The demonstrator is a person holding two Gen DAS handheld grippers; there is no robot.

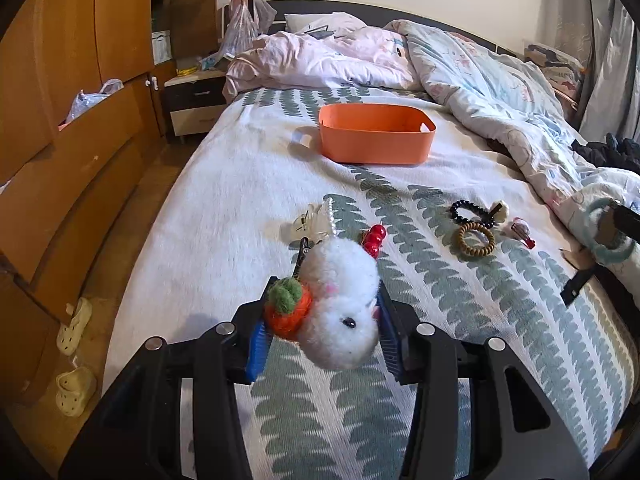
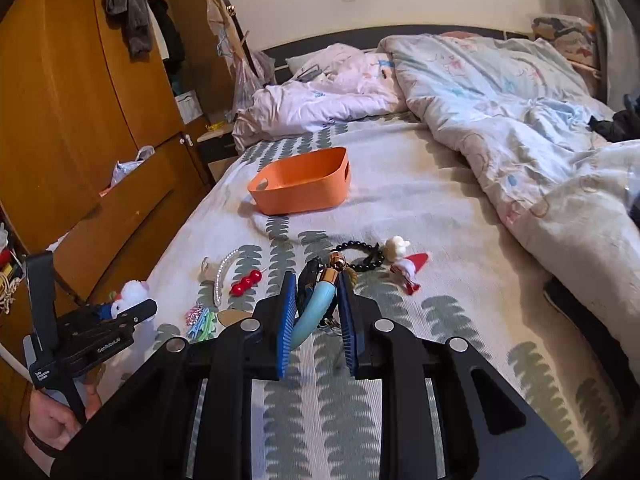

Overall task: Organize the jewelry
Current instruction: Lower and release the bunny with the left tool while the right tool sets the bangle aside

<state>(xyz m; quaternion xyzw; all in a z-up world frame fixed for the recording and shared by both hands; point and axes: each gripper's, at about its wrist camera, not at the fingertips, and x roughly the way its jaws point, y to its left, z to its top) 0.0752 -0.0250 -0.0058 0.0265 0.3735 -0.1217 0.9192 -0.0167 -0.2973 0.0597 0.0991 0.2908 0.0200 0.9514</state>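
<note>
Two hand-held grippers hover above a bed (image 1: 224, 184) strewn with jewelry. Left hand-held gripper (image 1: 320, 332) is clamped on a white plush bunny charm (image 1: 340, 304) bearing an orange felt carrot (image 1: 288, 312). Right hand-held gripper (image 2: 316, 320) is clamped on a turquoise horn-shaped pendant (image 2: 312, 312). On the leaf-patterned bedspread lie a black bead bracelet (image 1: 470, 214), a wooden bead bracelet (image 1: 476, 239), a red-ball hair clip (image 1: 374, 240) and a pearl strand (image 2: 222, 276). An orange bin (image 1: 376, 134) sits farther up the bed.
</note>
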